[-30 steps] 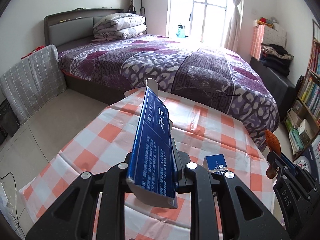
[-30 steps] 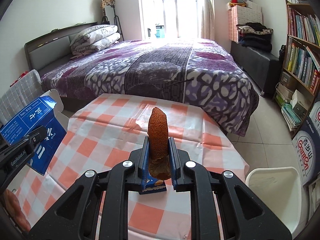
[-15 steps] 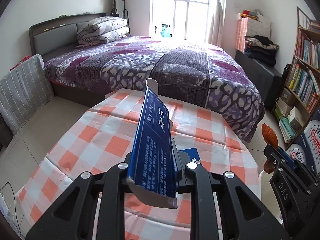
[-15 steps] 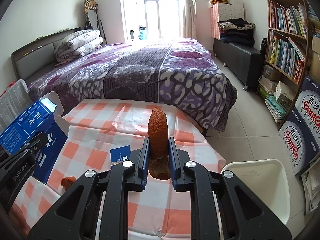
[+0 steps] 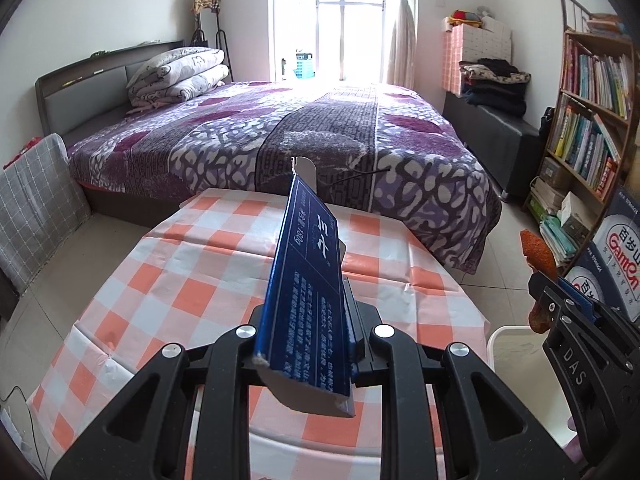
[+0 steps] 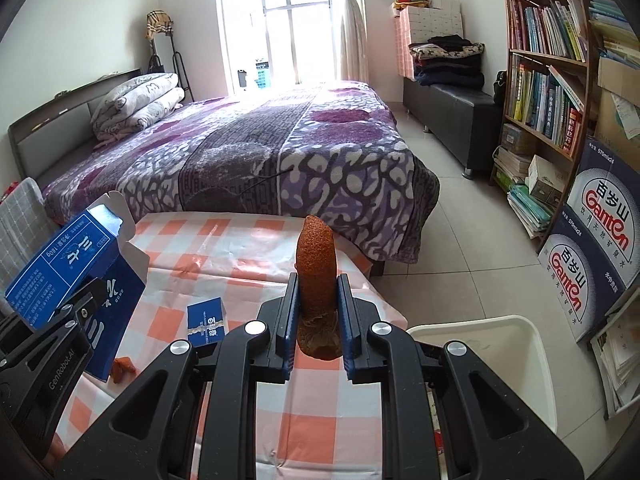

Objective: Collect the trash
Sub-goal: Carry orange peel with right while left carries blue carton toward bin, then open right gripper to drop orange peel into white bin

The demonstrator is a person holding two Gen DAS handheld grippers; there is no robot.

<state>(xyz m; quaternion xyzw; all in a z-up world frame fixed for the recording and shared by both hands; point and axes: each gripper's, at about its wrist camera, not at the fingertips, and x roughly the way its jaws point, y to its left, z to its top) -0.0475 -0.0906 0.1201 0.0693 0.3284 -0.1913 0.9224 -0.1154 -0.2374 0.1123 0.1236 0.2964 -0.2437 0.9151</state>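
Blue carton (image 5: 308, 312) clamped in the left gripper (image 5: 310, 344) and orange peel (image 6: 316, 264) pinched in the right gripper (image 6: 318, 320) hang above the table's (image 6: 240, 248) right edge, mid-carry; next, release over the white bin (image 6: 532, 360).

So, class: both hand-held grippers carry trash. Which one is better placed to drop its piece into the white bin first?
Right. The right hand-held gripper, shut on the orange peel, sits beside the white bin. The left hand-held gripper holds the blue carton over the table, farther off.
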